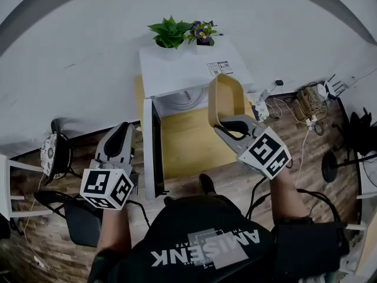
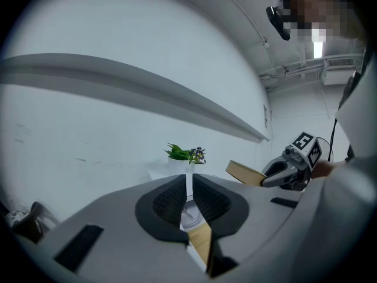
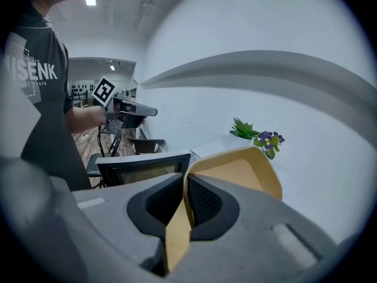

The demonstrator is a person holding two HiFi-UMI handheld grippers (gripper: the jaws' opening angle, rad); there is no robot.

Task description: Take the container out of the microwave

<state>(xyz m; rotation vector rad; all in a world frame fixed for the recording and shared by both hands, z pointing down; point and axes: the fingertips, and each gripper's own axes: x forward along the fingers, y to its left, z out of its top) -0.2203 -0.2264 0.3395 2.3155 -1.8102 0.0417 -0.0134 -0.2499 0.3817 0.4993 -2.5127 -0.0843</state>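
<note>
Top centre of the head view: a white microwave (image 1: 188,69) with its door (image 1: 154,146) swung open to the left and its cavity lit yellow. A plant (image 1: 171,33) and purple flowers (image 1: 202,32) sit on its top. The right gripper (image 1: 227,125), centre right, pinches the near wall of a tan container (image 1: 227,102). It holds the container up on edge over the cavity's right front corner. The left gripper (image 1: 121,137), centre left, sits just left of the door, touching nothing. A chair (image 1: 56,152) is at the left edge and cables (image 1: 300,102) are at the right.

Left gripper view: the left gripper (image 2: 189,184) shows only a narrow slit between its pads, with nothing in it. The microwave shows through the slit. At centre right the right gripper (image 2: 277,175) carries the container (image 2: 244,173) in the air. The plant (image 2: 179,153) is at centre.

Right gripper view: the right gripper (image 3: 187,202) has its pads clamped on one thin wall of the container (image 3: 241,170). The container rises to the upper right of the jaws, with its hollow side showing. The door (image 3: 144,167) stands left of centre and lower. The left gripper (image 3: 141,111) is at upper left, well apart. The plant (image 3: 244,130) and flowers (image 3: 268,139) are right of centre, against the wall.
</note>
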